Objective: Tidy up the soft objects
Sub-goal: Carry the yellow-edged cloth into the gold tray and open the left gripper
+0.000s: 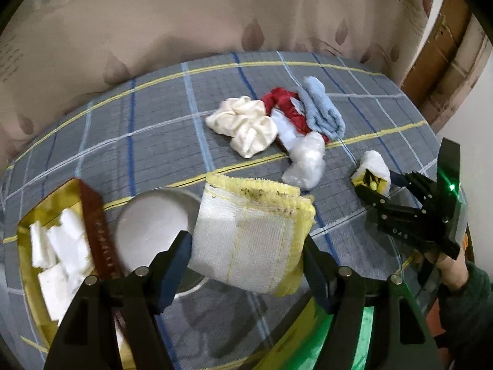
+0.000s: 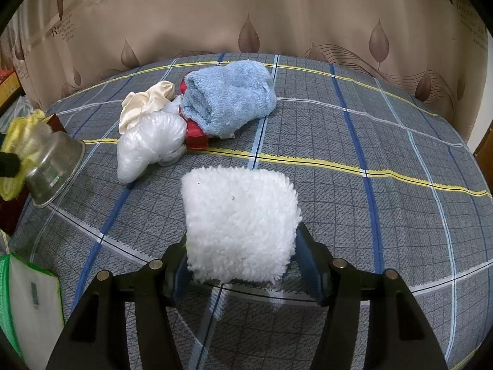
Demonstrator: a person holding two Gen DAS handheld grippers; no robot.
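My left gripper [image 1: 248, 246] is shut on a folded white dishcloth with yellow edges [image 1: 249, 234], held above a steel bowl [image 1: 154, 225]. My right gripper [image 2: 240, 256] is shut on a fluffy white pad [image 2: 240, 222] above the plaid cloth; it also shows in the left wrist view [image 1: 374, 166]. A pile lies at the table's middle: a blue towel [image 2: 228, 98], a cream cloth [image 2: 144, 101], a red cloth [image 2: 195, 137] and a clear plastic bag [image 2: 148, 145].
A gold-lined red box [image 1: 92, 215] with white foam pieces [image 1: 61, 246] stands left of the bowl. A green-edged bag [image 2: 27, 305] lies at the front left. A beige curtain [image 2: 246, 15] hangs behind the table.
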